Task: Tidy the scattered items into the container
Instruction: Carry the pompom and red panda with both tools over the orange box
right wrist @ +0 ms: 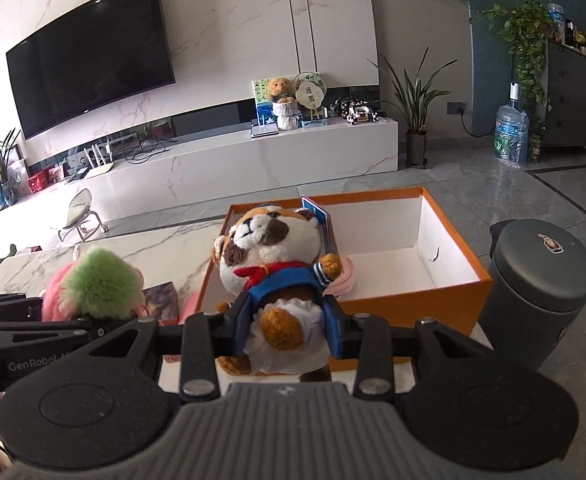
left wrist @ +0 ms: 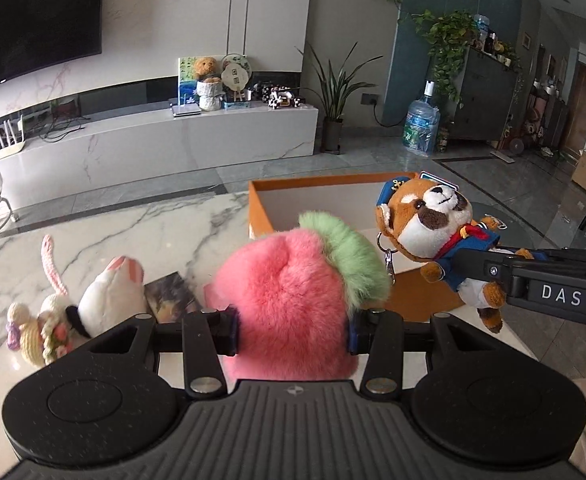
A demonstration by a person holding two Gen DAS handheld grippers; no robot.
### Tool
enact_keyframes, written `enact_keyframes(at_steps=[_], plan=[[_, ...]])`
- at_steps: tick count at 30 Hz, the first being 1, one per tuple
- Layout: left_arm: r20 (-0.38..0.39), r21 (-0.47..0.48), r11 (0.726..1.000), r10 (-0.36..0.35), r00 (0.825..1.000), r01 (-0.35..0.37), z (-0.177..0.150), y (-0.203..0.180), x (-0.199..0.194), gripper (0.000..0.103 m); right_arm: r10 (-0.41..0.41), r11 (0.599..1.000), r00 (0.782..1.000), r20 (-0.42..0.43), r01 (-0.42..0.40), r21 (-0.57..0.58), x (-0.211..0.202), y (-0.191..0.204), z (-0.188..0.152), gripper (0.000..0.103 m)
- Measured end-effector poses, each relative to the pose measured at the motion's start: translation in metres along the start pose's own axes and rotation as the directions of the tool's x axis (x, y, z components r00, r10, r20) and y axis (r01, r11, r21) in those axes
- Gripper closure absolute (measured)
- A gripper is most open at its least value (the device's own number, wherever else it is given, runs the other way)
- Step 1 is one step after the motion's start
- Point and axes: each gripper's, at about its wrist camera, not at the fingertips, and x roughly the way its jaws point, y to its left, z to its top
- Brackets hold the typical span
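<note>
My left gripper (left wrist: pixel 292 330) is shut on a fluffy pink plush with a green tuft (left wrist: pixel 293 292), held above the marble table near the orange box (left wrist: pixel 259 216). My right gripper (right wrist: pixel 289 334) is shut on a red panda plush in a blue sailor suit (right wrist: pixel 271 256), held in front of the open orange box (right wrist: pixel 413 300), which has a white inside and a pink item (right wrist: pixel 345 280) in it. The panda (left wrist: pixel 425 220) and right gripper also show in the left wrist view. The pink plush (right wrist: pixel 93 284) shows at left in the right wrist view.
On the marble table (left wrist: pixel 133 224) lie a white bunny plush (left wrist: pixel 111 296), a crocheted doll (left wrist: pixel 41 328) and a small dark card (left wrist: pixel 171 296). A grey lidded canister (right wrist: pixel 537 288) stands right of the box. A TV wall and a low cabinet are behind.
</note>
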Motion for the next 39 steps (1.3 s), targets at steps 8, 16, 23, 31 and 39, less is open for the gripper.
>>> enact_keyframes(at_steps=[8,16,23,31,39], plan=[[-0.01,0.037,0.998,-0.047,0.999,0.047,0.047,-0.027,0.046,0.051,-0.009,0.999,1.0,0.022,0.008,0.037,0.026,-0.034,0.044,0.063],[-0.143,0.03,0.999,-0.037,0.989,0.042,0.057,-0.035,0.109,0.051,0.017,0.986,0.998,-0.058,-0.007,0.166,0.088,-0.071,0.057,0.063],[-0.224,0.051,0.998,-0.026,0.974,0.038,0.056,-0.044,0.157,0.052,-0.04,0.976,0.992,-0.122,0.065,0.207,0.14,-0.091,0.056,0.063],[-0.316,0.061,0.995,-0.051,0.947,0.073,0.048,-0.05,0.189,0.052,-0.074,0.977,0.976,-0.206,0.112,0.18,0.172,-0.102,0.047,0.063],[-0.436,0.038,0.998,-0.031,0.9,0.052,0.043,-0.04,0.196,0.051,-0.102,0.974,0.953,-0.284,0.154,0.164,0.2,-0.113,0.038,0.063]])
